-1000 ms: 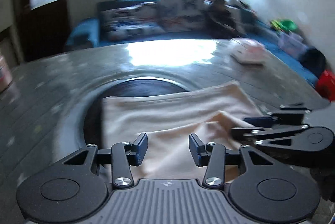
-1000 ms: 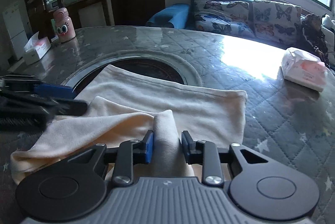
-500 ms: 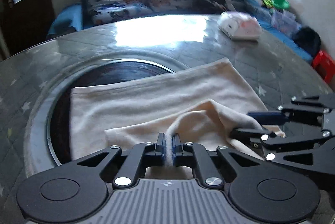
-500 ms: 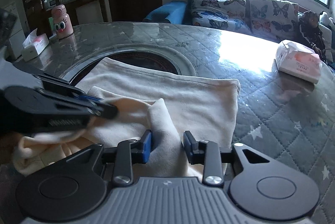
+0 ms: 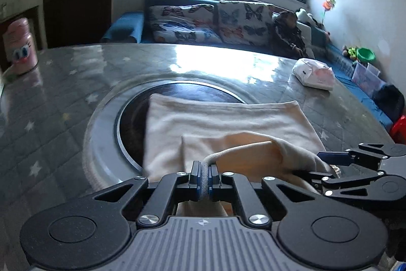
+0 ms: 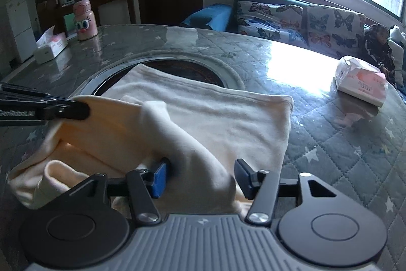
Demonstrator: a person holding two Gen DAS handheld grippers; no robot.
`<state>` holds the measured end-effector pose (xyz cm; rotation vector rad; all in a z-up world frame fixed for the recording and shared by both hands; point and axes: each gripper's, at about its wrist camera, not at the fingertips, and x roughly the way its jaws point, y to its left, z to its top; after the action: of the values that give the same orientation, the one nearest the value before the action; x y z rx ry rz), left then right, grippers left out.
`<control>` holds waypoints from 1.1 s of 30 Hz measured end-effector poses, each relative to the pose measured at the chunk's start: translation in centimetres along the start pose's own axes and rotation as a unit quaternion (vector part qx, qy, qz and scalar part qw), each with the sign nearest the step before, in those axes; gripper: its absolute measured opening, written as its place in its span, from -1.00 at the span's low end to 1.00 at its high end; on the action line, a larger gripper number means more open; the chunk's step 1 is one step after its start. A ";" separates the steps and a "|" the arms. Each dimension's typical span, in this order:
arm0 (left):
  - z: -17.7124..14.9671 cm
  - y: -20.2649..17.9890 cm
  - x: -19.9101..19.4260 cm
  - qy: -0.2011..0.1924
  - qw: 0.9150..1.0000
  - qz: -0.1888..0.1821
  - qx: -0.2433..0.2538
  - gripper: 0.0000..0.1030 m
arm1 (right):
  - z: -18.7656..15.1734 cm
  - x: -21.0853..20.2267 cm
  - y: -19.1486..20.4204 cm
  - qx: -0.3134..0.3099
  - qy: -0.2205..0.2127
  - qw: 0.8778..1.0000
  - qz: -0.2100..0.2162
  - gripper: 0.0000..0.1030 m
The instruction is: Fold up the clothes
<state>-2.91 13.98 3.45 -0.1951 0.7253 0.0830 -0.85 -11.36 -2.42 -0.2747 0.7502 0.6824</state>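
A cream garment lies partly folded on the grey quilted table, over a dark round inset. My left gripper is shut on a near edge of the garment and lifts it off the table. My right gripper is open, its jaws wide apart, with a raised ridge of the garment lying between them. The right gripper shows at the right of the left wrist view. The left gripper's fingers show at the left of the right wrist view, pinching the cloth.
A white and pink tissue pack lies on the table's far right. A pink bottle and a tissue box stand at the far left. A sofa with butterfly cushions runs behind the table.
My left gripper closed on the garment's near edge and raised it. My right gripper's jaws opened wider around the cloth ridge.
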 end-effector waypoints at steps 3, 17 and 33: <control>-1.1 0.4 -1.2 -0.001 1.000 0.006 -0.005 -0.88 | -0.4 -0.4 0.3 -0.006 0.005 1.000 0.002 0.08; -4.6 2.6 -3.7 0.008 0.999 0.027 -0.026 -0.86 | 0.3 -4.6 2.2 -0.048 -0.016 0.999 0.013 0.07; -4.5 1.6 -4.0 -0.001 0.999 0.032 0.022 0.12 | 5.9 6.1 4.5 -0.077 0.035 0.996 0.024 -0.23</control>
<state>-9.00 14.57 2.62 -0.1298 0.7297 0.1276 2.64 -2.38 -2.48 -0.4246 0.7741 0.7807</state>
